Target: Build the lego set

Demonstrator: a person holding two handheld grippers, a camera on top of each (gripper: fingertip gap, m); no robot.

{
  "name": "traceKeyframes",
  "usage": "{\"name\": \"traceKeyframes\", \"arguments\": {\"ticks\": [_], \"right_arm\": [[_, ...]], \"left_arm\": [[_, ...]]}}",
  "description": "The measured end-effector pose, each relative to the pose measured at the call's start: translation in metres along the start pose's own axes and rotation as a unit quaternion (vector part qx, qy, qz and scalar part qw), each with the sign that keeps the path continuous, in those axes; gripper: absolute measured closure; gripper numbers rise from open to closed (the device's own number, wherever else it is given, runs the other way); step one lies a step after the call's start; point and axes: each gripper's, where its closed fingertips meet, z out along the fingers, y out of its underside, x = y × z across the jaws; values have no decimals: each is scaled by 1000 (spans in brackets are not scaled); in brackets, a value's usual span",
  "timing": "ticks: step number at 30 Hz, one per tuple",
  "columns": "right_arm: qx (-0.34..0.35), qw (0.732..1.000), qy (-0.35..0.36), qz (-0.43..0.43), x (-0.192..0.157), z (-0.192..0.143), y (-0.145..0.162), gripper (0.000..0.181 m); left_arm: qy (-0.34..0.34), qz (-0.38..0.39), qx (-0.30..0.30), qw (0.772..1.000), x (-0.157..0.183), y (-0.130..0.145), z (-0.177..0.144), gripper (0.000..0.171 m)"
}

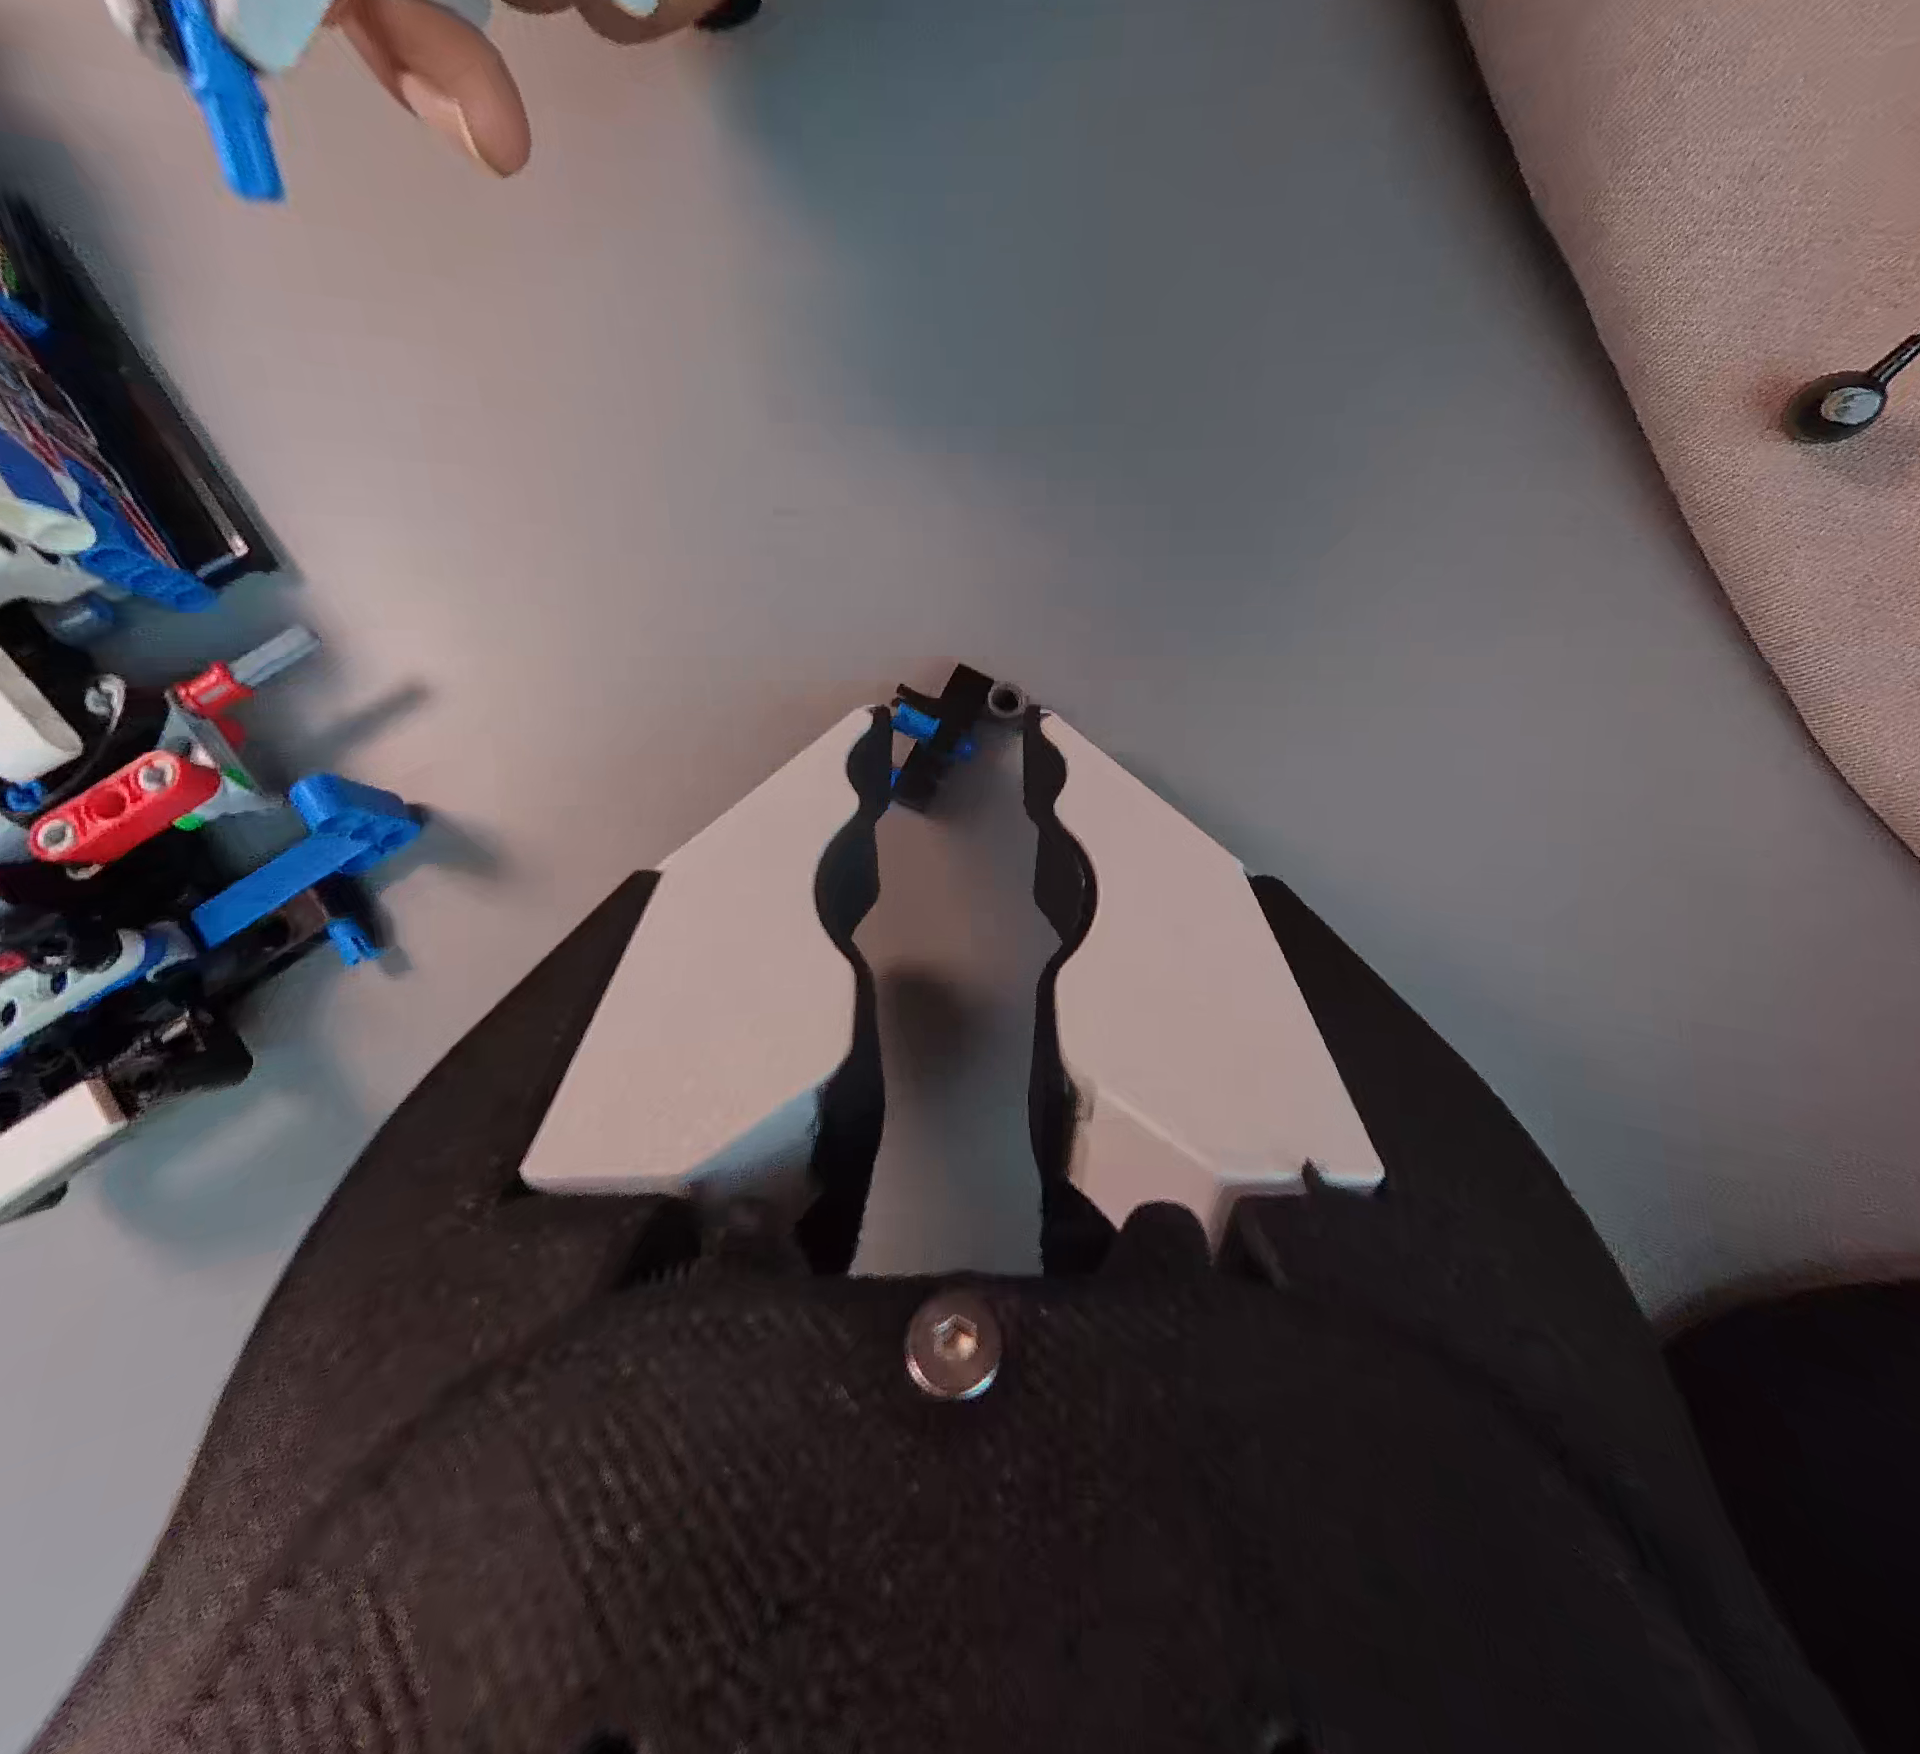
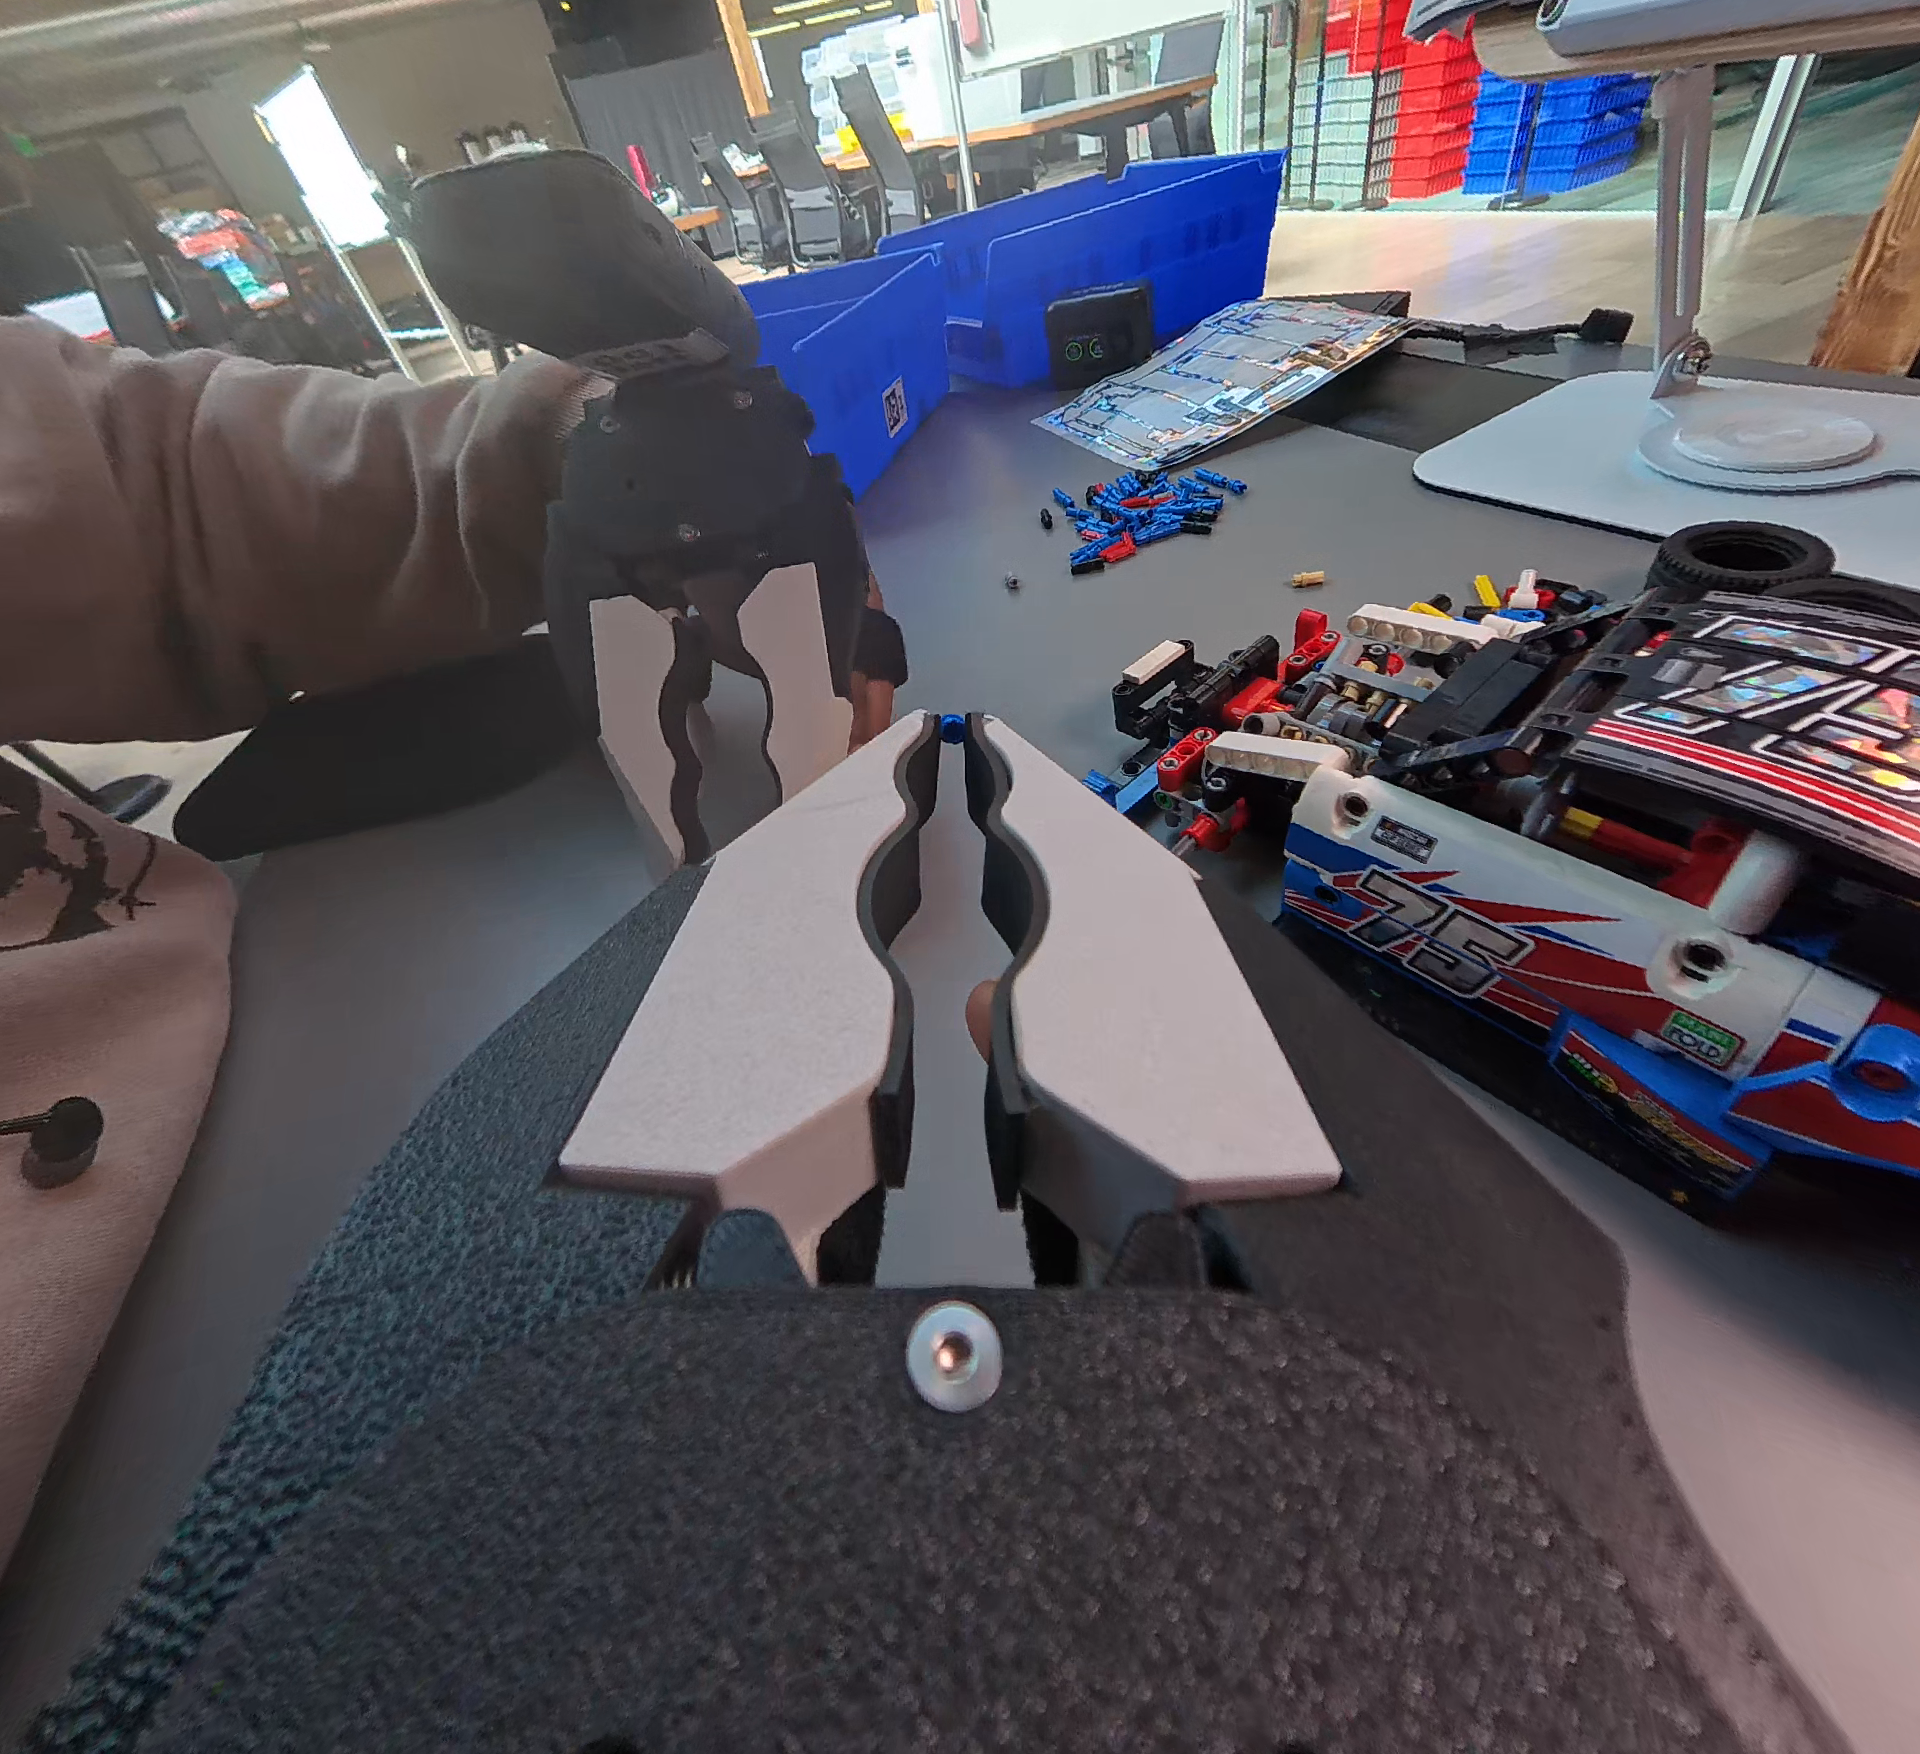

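My left gripper (image 1: 958, 717) points down at the grey table (image 1: 1039, 354) and is shut on a small black piece (image 1: 940, 738) with blue pins and a grey bush. It also shows in the right wrist view (image 2: 727, 769), held upright just left of my right gripper. My right gripper (image 2: 953, 730) is shut on a blue pin (image 2: 951, 725) at its tips. In the left wrist view this blue pin (image 1: 223, 104) sticks out of the right gripper (image 1: 182, 11) at the top left. The partly built racing car (image 2: 1558, 821) lies on the right.
A pile of blue, red and black pins (image 2: 1143, 509) lies behind the car, with the instruction booklet (image 2: 1216, 385) and blue bins (image 2: 1018, 291) farther back. A stand with a white base (image 2: 1714, 447) and a loose tyre (image 2: 1740, 556) are at right. A beige sleeve (image 2: 260, 509) is at left. One gripper's finger ends stand about 12 centimetres off the other's.
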Motion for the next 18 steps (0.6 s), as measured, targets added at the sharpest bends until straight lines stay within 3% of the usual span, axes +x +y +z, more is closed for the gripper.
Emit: {"name": "traceKeyframes", "arguments": {"ticks": [4,10,14,18], "right_arm": [[1,1000,-5,5,0,-1,0,179],[-6,1000,-16,0,-6,1,1,179],[-7,1000,-16,2,-6,2,3,179],[-11,1000,-15,7,-4,5,6,179]], "left_arm": [[-6,-47,2,999,8,13,-10,149],[12,-83,18,996,54,17,-18,154],[-111,-34,7,993,20,19,-25,151],[-83,54,-7,995,13,1,-17,142]]}}
